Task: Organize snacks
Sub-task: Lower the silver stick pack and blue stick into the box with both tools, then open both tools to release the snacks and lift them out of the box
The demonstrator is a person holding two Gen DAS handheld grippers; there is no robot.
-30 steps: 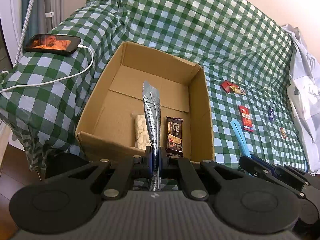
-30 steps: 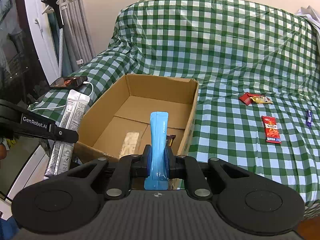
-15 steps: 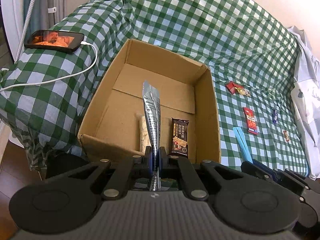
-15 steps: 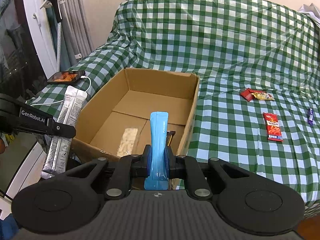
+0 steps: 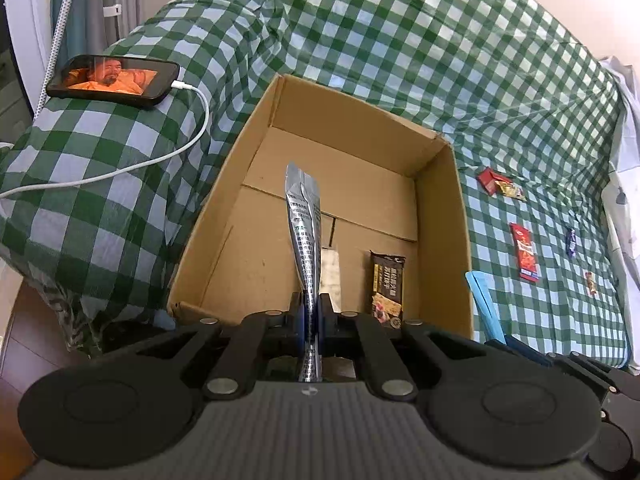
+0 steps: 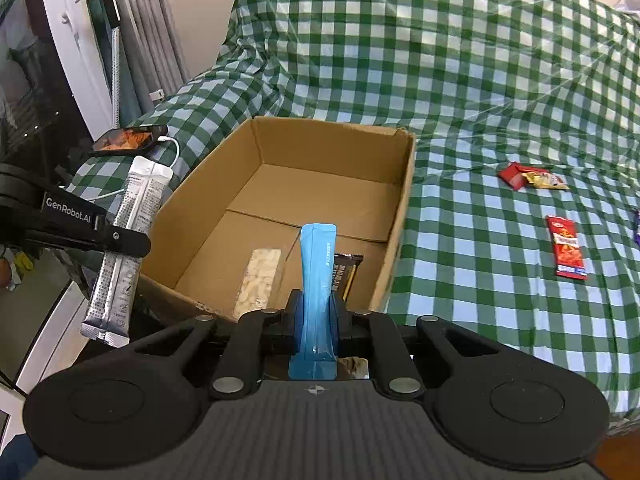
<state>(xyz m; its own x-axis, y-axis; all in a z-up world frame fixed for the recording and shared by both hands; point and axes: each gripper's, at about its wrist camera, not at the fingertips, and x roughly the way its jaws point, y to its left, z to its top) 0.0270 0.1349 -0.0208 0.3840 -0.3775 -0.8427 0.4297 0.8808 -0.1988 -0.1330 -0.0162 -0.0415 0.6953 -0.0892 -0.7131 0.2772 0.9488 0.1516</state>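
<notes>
Nearest the lenses, left gripper (image 5: pixel 310 312) pinched tight on a silver packet (image 5: pixel 304 220), right gripper (image 6: pixel 316 312) clamped on a blue packet (image 6: pixel 318 264), both packets standing up over the near edge of the cardboard box (image 6: pixel 404 184); on the box floor, a pale bar (image 6: pixel 258 280) and a dark bar (image 5: pixel 387 284) side by side. Farther right on the green checked cloth (image 6: pixel 460 80), a long red packet (image 6: pixel 567 252) and a small red and yellow wrapper pair (image 6: pixel 530 176), well apart from the box; far left, a phone (image 5: pixel 114 80) with a white cable (image 5: pixel 160 152).
</notes>
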